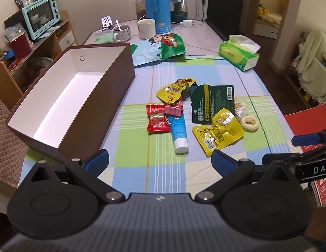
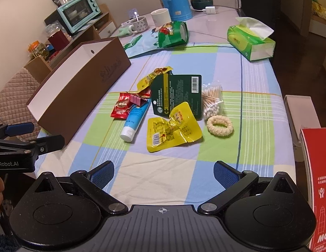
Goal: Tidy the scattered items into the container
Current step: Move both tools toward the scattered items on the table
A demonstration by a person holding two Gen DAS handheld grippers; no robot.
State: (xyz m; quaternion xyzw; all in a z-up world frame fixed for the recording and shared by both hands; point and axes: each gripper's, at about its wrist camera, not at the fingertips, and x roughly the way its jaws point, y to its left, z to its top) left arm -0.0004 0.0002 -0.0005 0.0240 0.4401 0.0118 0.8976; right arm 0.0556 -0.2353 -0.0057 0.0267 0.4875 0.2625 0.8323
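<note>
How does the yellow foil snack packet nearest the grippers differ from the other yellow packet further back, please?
The near yellow foil snack packet lies fully exposed; the far yellow packet is partly covered by the dark green card. The near one shows a barcode, the far one a food picture. Both are crinkled and lie on the checked cloth.

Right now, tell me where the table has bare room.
Bare cloth lies between both open grippers, left gripper, right gripper, and the blue tube. Another strip runs between the yellow pouch and the tissue pack. The pile beside the brown box is crowded.
</note>
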